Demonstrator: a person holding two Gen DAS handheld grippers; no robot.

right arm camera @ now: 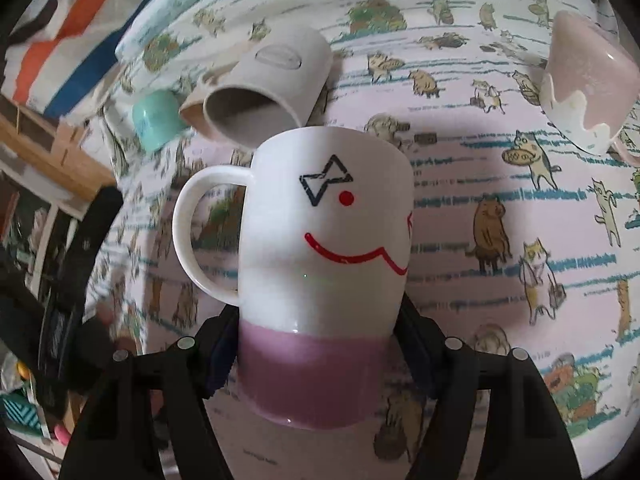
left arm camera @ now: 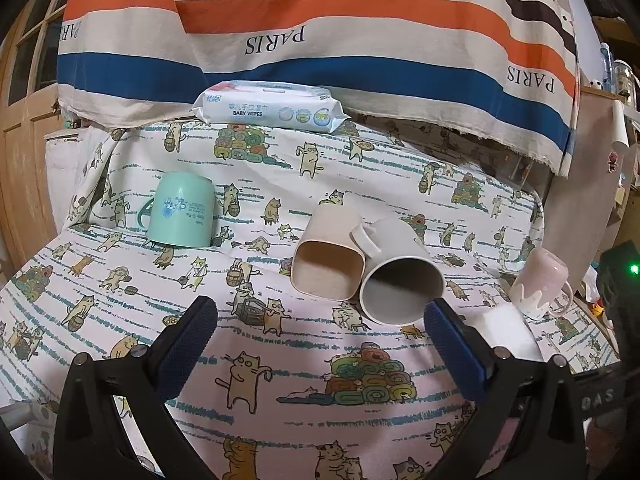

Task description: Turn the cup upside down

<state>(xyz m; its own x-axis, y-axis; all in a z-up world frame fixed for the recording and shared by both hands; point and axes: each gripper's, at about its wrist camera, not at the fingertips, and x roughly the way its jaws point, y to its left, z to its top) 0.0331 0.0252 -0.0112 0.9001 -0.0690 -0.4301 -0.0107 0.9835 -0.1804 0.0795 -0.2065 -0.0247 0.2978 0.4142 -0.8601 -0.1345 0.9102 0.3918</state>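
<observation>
My right gripper (right arm camera: 320, 344) is shut on a white mug (right arm camera: 320, 248) with a purple band, a red smile and a handle on its left, held above the cat-print cloth. My left gripper (left arm camera: 320, 320) is open and empty above the cloth, in front of a grey mug (left arm camera: 400, 276) lying on its side with its mouth toward me. A beige square cup (left arm camera: 328, 256) lies beside it. A mint cup (left arm camera: 180, 212) stands upside down at left. A pink mug (left arm camera: 540, 284) stands upside down at right.
A pack of baby wipes (left arm camera: 268, 106) lies at the back against a striped cloth (left arm camera: 320, 20). A wooden door (left arm camera: 20, 120) is at left. Shelves with clutter stand at right (left arm camera: 616, 100). The table's cat-print cloth (left arm camera: 320, 400) spreads in front.
</observation>
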